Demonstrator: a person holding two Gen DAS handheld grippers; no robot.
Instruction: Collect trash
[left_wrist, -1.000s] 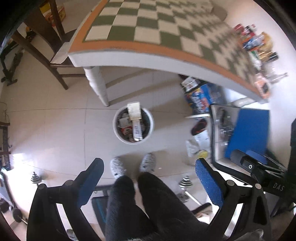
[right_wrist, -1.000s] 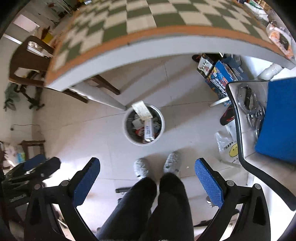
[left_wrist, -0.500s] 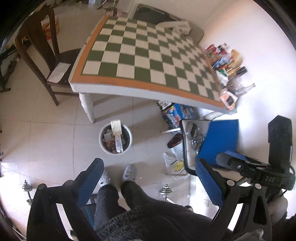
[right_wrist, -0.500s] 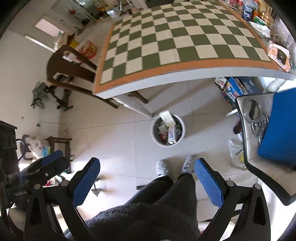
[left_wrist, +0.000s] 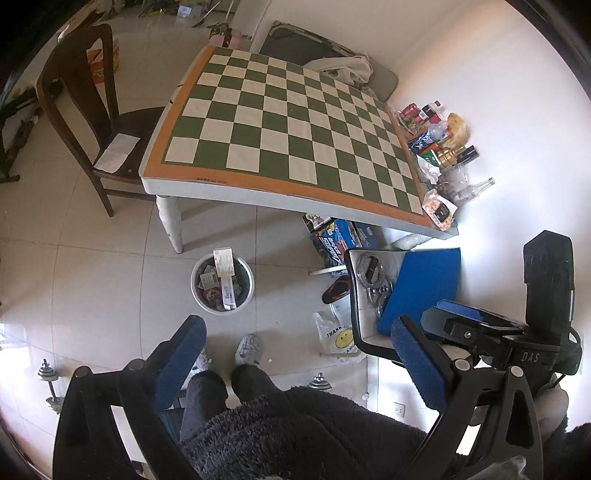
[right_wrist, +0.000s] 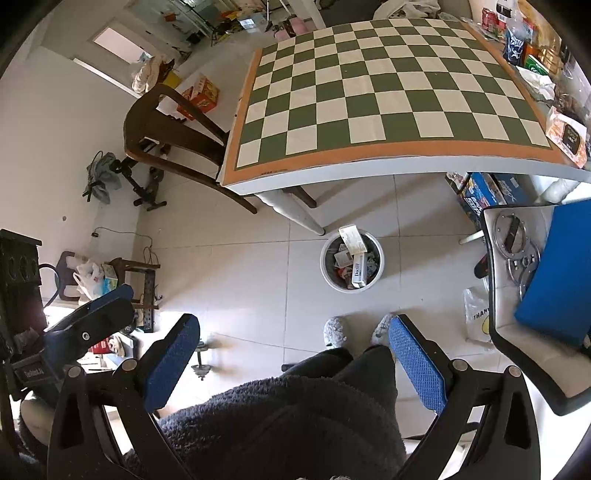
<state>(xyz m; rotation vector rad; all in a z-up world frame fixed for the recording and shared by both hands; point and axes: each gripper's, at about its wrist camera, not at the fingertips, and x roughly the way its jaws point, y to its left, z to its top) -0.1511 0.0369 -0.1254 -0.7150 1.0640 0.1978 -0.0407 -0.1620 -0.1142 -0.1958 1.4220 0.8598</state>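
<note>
Both jaws spread, empty | trash bin (left_wrist: 222, 284) (right_wrist: 352, 261) on floor, well ahead of left gripper (left_wrist: 295, 354) and right gripper (right_wrist: 291, 350)

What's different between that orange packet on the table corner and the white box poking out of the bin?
The orange packet lies flat on the checkered table; the white box stands tilted over the rim of the bin. The packet looks soft and crinkled, the box stiff and rectangular. Both are packaging.
</note>
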